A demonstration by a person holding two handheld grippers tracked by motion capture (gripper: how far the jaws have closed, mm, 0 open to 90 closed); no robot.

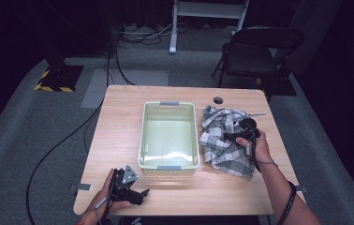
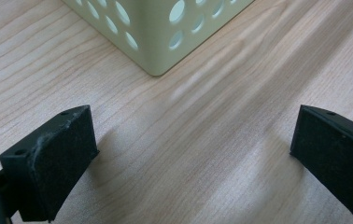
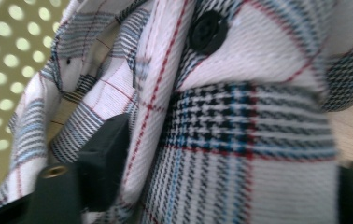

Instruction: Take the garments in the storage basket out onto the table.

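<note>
Nearest the person's edge of the table: left gripper, held low over bare wood, jaws wide apart with nothing between them. Its own view looks at a corner of the basket just ahead.

Centre of table: pale green perforated basket, rectangular, nothing in it, grey tabs at both short ends.

Right of the basket, touching or nearly touching its wall: plaid shirt, crumpled in a heap, white-grey check with red and blue lines, one dark button showing.

On the heap's right side: right gripper, its jaws apart and a thick fold of the shirt bulging between them. Whether the pads press the cloth is hard to say from so blurred a close view; it looks loose, not clamped.

Risks, as judged: jaws closing on too bulky a fold may catch only the outer layer, so the shirt slips free when lifted; a trailing sleeve could snag the basket rim and drag the basket.

Beyond the table: folding chair, floor cables.
</note>
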